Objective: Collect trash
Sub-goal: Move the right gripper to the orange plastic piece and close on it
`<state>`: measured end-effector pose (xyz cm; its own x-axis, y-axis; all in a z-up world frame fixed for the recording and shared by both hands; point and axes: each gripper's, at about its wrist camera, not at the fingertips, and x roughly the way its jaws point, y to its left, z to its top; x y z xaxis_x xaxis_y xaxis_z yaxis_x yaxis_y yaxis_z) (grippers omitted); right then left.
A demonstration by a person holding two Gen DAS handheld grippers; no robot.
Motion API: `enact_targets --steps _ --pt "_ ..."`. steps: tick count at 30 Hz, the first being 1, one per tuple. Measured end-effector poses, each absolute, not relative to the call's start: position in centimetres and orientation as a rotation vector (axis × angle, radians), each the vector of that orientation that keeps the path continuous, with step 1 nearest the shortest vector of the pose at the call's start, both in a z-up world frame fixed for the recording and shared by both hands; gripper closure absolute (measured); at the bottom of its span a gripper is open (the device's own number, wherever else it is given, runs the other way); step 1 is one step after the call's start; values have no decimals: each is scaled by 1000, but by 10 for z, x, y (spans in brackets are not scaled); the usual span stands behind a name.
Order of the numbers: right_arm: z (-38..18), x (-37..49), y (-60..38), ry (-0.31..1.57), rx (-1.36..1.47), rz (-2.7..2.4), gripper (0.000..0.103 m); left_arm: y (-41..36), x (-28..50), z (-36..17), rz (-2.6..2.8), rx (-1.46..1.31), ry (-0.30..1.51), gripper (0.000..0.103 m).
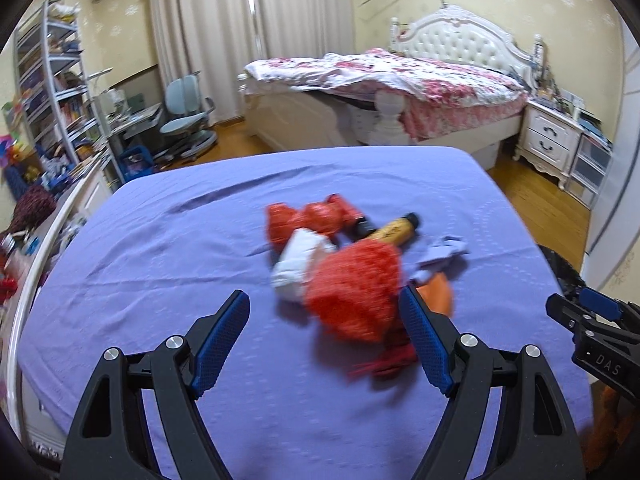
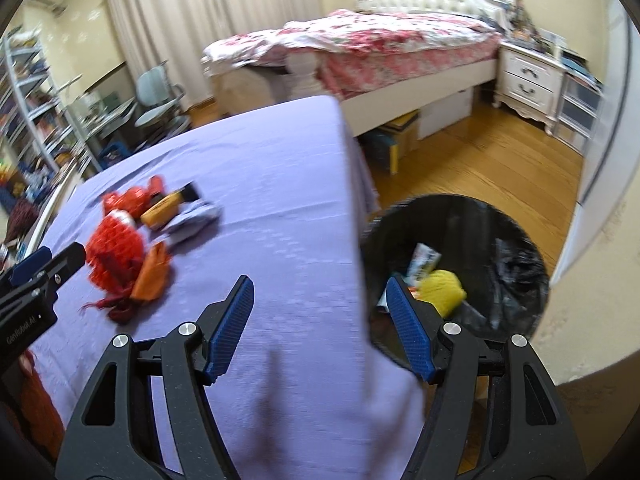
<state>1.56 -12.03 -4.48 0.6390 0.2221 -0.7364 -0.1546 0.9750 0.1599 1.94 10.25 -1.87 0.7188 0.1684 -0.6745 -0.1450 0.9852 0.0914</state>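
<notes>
A pile of trash lies on the purple-covered table [image 1: 160, 260]: a red mesh ball [image 1: 354, 292], a white crumpled paper [image 1: 298, 266], a red wrapper [image 1: 312, 216], a yellow tube [image 1: 394, 230], an orange scrap [image 1: 438, 298] and a pale wrapper [image 1: 444, 254]. My left gripper [image 1: 324, 320] is open and empty, just in front of the red mesh ball. My right gripper [image 2: 320, 308] is open and empty above the table's right edge, beside the black-lined trash bin [image 2: 516, 264]. The bin holds a yellow ball [image 2: 442, 290] and a wrapper [image 2: 424, 260]. The pile shows in the right wrist view too [image 2: 120, 252].
The bin stands on the wooden floor [image 2: 480, 168] right of the table. A bed [image 1: 400, 92], a nightstand [image 1: 550, 136], a desk chair [image 1: 186, 116] and shelves [image 1: 52, 80] lie beyond. The right gripper shows at the left view's right edge [image 1: 592, 320].
</notes>
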Motion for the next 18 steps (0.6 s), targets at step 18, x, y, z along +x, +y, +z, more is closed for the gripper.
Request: enact_targets --steps 18 --pt "-46 25 -31 885 17 340 36 208 -5 -43 391 -41 798 26"
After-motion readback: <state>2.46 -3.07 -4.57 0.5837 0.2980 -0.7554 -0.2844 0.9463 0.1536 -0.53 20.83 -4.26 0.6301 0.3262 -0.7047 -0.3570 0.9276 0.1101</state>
